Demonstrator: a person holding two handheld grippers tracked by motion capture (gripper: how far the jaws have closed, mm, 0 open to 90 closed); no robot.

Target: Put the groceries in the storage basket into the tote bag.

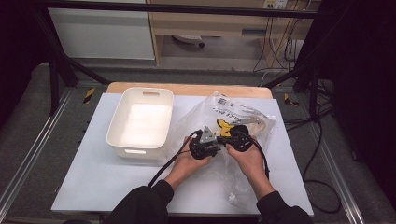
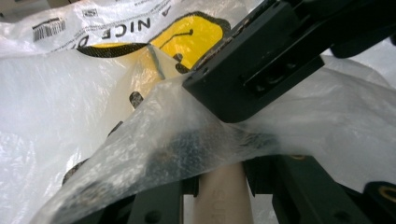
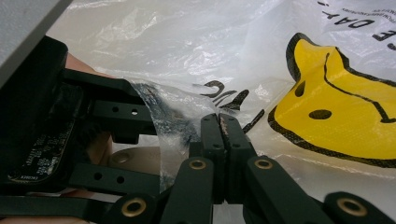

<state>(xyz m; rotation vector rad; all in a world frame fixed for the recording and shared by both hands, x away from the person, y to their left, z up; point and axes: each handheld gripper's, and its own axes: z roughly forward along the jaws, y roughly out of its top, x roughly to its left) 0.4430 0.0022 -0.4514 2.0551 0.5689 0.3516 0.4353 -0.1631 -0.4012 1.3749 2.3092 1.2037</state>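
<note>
Grippers meet mid-table on plastic bag (image 1: 233,116) — white bin (image 1: 140,121) beside.

I see grey carpet (image 1: 28,116) around the table (image 1: 93,177). Behind stand a wooden shelf (image 1: 210,23) and a white cabinet (image 1: 102,32).

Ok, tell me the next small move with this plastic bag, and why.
Probably draw the right tongs gently away from the left tongs to part the plastic bag at its mouth. The right tongs are shut on a fold of the film, while the left tongs sit around a beige handle under the film, so spreading the opening should free what is inside.
</note>
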